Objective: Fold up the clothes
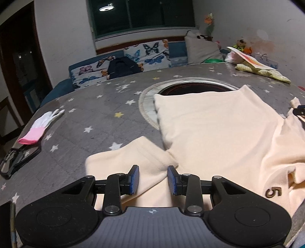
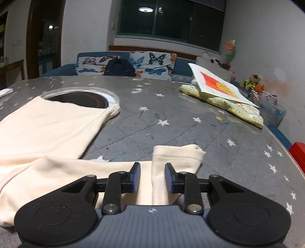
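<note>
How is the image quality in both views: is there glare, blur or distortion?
Left wrist view: the ceiling lamp's reflection glares in the dark window, the straight door frame bows from fisheye, and the shirt looks slightly soft. Right wrist view: the same lamp reflection, a curved table edge, dim corners.

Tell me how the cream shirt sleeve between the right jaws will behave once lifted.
The sleeve will probably flop and drape, since it lies creased and flat. It looks light, thin knit. It may drag the shirt body across the smooth-looking table.

Left hand-held gripper point(image 1: 153, 180) and right hand-held gripper point(image 2: 152, 177), jaws apart.
</note>
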The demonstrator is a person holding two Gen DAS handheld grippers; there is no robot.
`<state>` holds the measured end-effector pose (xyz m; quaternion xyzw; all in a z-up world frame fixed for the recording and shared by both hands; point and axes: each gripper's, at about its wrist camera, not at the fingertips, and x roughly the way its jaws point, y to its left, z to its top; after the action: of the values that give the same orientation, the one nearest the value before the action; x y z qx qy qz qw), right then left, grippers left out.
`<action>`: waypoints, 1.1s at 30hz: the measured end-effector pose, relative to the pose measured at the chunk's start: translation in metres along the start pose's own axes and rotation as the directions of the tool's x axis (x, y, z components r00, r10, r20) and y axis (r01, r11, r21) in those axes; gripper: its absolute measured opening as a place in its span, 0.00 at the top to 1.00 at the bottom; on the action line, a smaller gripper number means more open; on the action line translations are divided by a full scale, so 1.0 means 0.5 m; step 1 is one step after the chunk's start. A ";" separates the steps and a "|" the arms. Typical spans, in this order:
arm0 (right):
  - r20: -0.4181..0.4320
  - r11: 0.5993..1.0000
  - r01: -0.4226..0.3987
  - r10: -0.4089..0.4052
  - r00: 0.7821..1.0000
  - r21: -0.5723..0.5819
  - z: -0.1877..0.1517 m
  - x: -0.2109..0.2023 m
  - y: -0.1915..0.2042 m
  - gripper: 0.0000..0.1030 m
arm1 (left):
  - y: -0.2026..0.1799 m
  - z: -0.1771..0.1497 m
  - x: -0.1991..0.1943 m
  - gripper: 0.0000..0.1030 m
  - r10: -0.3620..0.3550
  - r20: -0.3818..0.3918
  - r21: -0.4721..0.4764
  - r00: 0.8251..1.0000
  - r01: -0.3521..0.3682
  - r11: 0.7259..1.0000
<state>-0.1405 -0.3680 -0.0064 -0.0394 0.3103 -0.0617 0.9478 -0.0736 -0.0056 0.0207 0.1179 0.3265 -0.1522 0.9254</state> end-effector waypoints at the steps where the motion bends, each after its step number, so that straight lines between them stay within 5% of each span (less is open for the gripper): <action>1: 0.002 1.000 0.004 -0.004 1.000 0.006 -0.001 -0.003 -0.002 0.84 | -0.003 0.001 0.000 0.65 -0.007 0.003 0.003 1.000 0.007 1.000; 7: -0.005 1.000 0.010 -0.010 1.000 0.027 -0.006 -0.004 -0.023 0.87 | -0.015 0.009 0.010 0.66 -0.015 0.011 0.011 1.000 0.015 1.000; 11: -0.003 1.000 0.002 -0.002 1.000 0.017 -0.006 -0.002 -0.020 0.85 | -0.008 0.010 0.010 0.91 -0.025 0.017 0.000 1.000 0.025 1.000; 15: 0.012 0.999 0.006 -0.007 1.000 0.042 -0.010 -0.004 -0.026 0.88 | 0.037 0.009 -0.015 0.95 0.000 0.054 -0.099 0.999 0.005 0.995; 21: 0.061 0.994 0.068 -0.073 0.995 0.081 -0.016 -0.036 -0.053 0.96 | 0.141 -0.003 -0.075 0.95 0.162 0.078 -0.248 0.984 -0.139 0.959; 28: 0.048 0.973 0.190 -0.198 0.979 0.131 -0.044 -0.087 -0.110 0.97 | 0.228 -0.065 -0.105 0.95 0.320 -0.020 -0.329 0.947 -0.309 0.892; 33: -0.017 0.947 0.272 -0.274 0.962 0.171 -0.073 -0.098 -0.147 0.96 | 0.258 -0.107 -0.107 0.95 0.368 -0.103 -0.356 0.924 -0.379 0.854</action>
<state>-0.2080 -0.4352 0.0013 -0.0001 0.2920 -0.2187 0.9311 -0.0975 0.1416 0.0297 0.0049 0.3344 0.0962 0.9375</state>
